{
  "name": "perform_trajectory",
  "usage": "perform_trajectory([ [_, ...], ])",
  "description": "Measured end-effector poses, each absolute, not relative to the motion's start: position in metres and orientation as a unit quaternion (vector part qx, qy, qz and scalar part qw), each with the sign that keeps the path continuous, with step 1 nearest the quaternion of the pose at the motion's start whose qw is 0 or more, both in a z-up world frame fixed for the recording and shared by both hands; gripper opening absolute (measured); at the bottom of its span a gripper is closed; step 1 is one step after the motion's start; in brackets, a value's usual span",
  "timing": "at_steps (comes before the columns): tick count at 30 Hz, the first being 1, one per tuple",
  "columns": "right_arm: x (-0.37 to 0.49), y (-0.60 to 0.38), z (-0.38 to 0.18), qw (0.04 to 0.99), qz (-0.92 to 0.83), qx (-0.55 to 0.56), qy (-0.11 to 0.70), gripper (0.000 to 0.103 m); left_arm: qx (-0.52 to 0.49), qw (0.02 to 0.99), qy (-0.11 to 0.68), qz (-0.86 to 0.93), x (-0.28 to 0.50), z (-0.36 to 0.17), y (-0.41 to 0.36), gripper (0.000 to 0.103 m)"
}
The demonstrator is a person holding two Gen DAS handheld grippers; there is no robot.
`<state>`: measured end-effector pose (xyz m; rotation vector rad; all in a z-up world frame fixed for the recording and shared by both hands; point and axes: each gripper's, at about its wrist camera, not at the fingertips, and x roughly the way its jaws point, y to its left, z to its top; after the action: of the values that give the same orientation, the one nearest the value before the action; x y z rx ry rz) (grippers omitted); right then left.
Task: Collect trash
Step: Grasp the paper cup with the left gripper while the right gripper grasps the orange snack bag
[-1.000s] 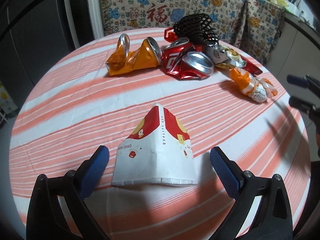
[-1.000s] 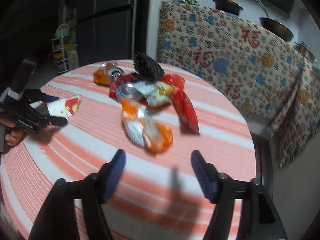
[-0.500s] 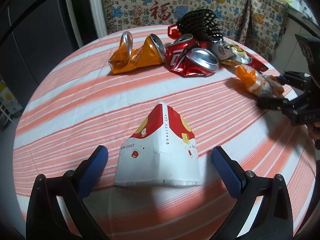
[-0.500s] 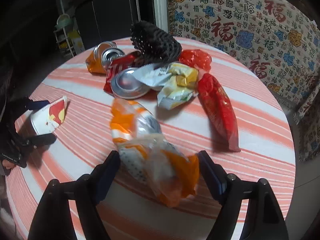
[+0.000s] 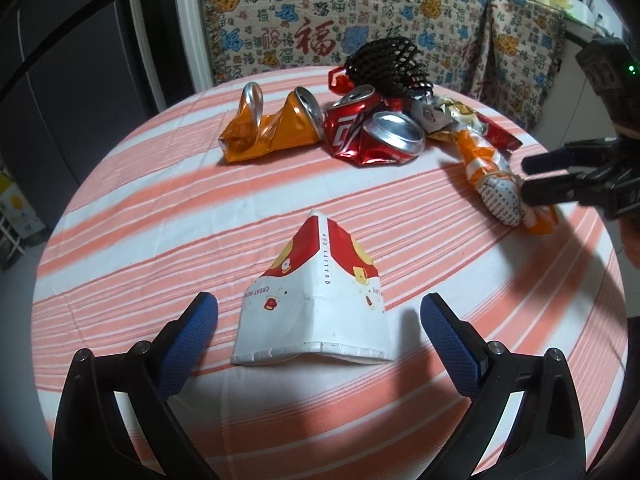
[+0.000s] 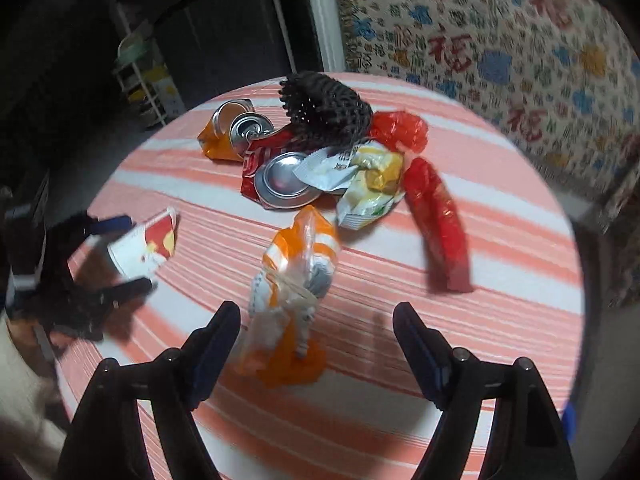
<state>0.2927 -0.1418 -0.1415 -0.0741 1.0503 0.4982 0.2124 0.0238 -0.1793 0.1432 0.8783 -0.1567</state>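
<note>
A flattened red-and-white paper cup [image 5: 316, 300] lies on the striped tablecloth between the wide-apart blue pads of my left gripper [image 5: 318, 310], which is open and not touching it. My right gripper [image 6: 316, 314] is open too, and its fingers straddle the near end of a crumpled orange-and-white wrapper [image 6: 296, 276] without pressing it. The left wrist view shows the right gripper [image 5: 528, 178] at that wrapper [image 5: 496, 196] on the table's right side. In the right wrist view, the left gripper [image 6: 134, 254] flanks the cup [image 6: 140, 246].
More trash is heaped at the far side of the round table [image 5: 160, 208]: a crushed orange can [image 5: 272, 128], a crushed red can [image 5: 372, 136], a black foam net [image 5: 388, 68], a yellow-white bag [image 6: 368, 188] and a long red wrapper [image 6: 436, 216]. Patterned cloth [image 5: 320, 20] hangs behind.
My right gripper has moved in over the orange-and-white wrapper, which now lies between its fingers. The left gripper has stayed around the paper cup.
</note>
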Motion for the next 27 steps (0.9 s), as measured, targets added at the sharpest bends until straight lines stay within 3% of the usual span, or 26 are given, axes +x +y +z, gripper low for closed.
perform_trajectory([
  [3, 0.293, -0.118, -0.161, 0.83, 0.228, -0.038, 0.508, 0.08, 0.062, 0.897, 0.432, -0.072, 0.215, -0.181, 0.027, 0.077],
  [4, 0.291, -0.11, -0.165, 0.832, 0.219, -0.048, 0.508, 0.076, 0.057, 0.899, 0.429, -0.072, 0.214, -0.179, 0.029, 0.059],
  [6, 0.283, -0.103, -0.164, 0.845, 0.183, -0.067, 0.498, 0.043, 0.043, 0.901, 0.425, -0.073, 0.212, -0.175, 0.036, 0.036],
  [7, 0.28, -0.101, -0.161, 0.846, 0.173, -0.065, 0.499, 0.043, 0.031, 0.901, 0.425, -0.076, 0.212, -0.174, 0.041, 0.027],
  [9, 0.273, -0.104, -0.153, 0.85, 0.177, -0.045, 0.494, 0.043, 0.006, 0.902, 0.424, -0.082, 0.211, -0.172, 0.049, 0.02],
  [18, 0.236, -0.141, -0.132, 0.855, 0.175, -0.011, 0.488, 0.043, -0.002, 0.905, 0.408, -0.119, 0.193, -0.158, 0.021, 0.018],
  [27, 0.199, -0.258, -0.121, 0.874, 0.09, 0.042, 0.477, 0.043, 0.02, 0.886, 0.406, -0.224, 0.182, -0.128, -0.088, 0.018],
])
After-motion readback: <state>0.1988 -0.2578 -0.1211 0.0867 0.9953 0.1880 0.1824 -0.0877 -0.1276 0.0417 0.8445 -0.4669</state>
